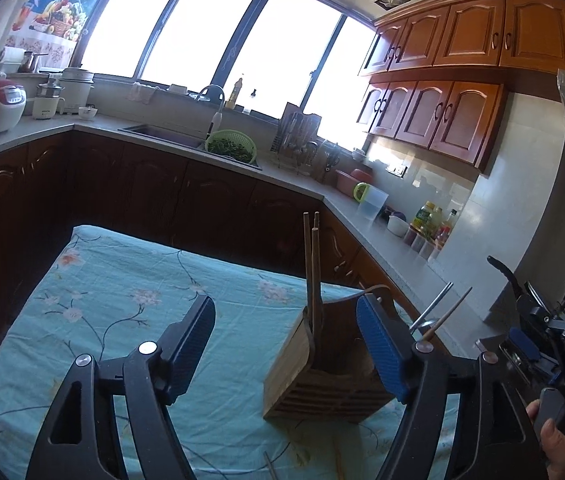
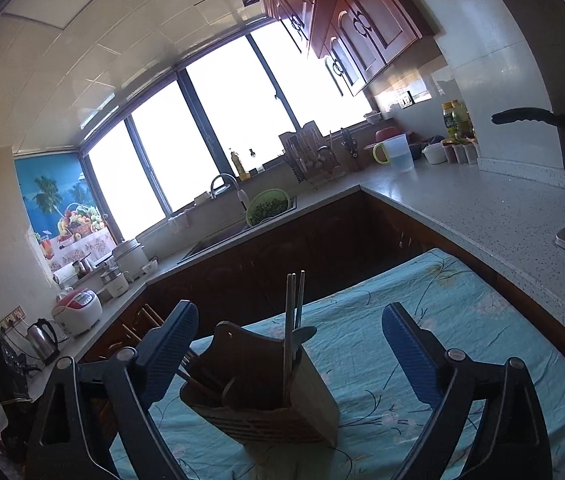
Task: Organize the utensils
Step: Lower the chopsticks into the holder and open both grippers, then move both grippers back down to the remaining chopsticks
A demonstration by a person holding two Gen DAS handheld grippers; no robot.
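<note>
Item: wooden utensil holder (image 2: 266,392), upright on the desk's teal floral cloth (image 1: 122,300), near its right-hand edge. Contents: wooden chopsticks (image 1: 312,264) standing in one compartment; metal chopsticks (image 2: 294,312) and a spoon in another. Left claw (image 1: 286,354): spread wide, empty, holder just ahead. Right claw (image 2: 288,360): spread wide, empty. Risk, as judged: a claw finger knocking the holder could tip it and spill the tall, top-heavy sticks.

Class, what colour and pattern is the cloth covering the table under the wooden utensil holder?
Light turquoise cloth with pale flowers on dark, thin stems; clearest in the left wrist view.
</note>
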